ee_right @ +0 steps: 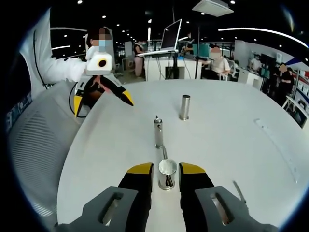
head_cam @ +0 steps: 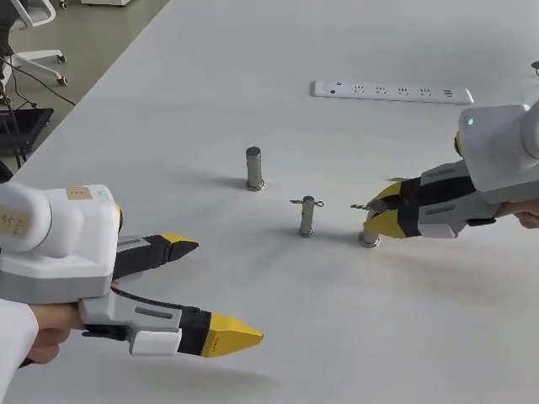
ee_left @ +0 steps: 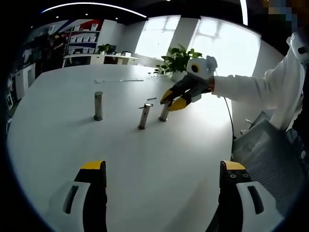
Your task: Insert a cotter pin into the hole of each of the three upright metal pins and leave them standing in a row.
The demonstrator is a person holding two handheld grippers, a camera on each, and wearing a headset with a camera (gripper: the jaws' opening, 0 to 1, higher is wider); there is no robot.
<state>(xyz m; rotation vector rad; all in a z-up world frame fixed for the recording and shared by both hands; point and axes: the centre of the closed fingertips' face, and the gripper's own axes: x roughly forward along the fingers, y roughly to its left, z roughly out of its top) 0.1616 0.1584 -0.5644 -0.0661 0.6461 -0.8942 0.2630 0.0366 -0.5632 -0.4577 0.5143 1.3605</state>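
My left gripper (head_cam: 210,290) hangs over the near left of the table (head_cam: 210,76), its yellow-tipped fingers spread wide with nothing between them. Its own view shows the same wide gap and, beyond it, all three pins in a row.

The left metal pin (head_cam: 253,168) stands upright by itself, the farthest of the three in the head view.

To its right and nearer, the middle metal pin (head_cam: 307,220) is upright too. The head view shows a crosswise cotter pin (head_cam: 306,202) through it near the top; the right gripper view gives only a small bump there.

The right metal pin (head_cam: 369,239) shows only its base in the head view, because the right gripper (head_cam: 383,212) covers the rest. The right gripper view shows more: the pin's round top sits between the two fingers, one close on each side. I cannot tell whether they pinch it.

A second cotter pin (head_cam: 364,206) juts left from those tips towards the middle pin. I cannot tell whether it passes through the hole.

A white power strip (head_cam: 392,91) lies at the far right.
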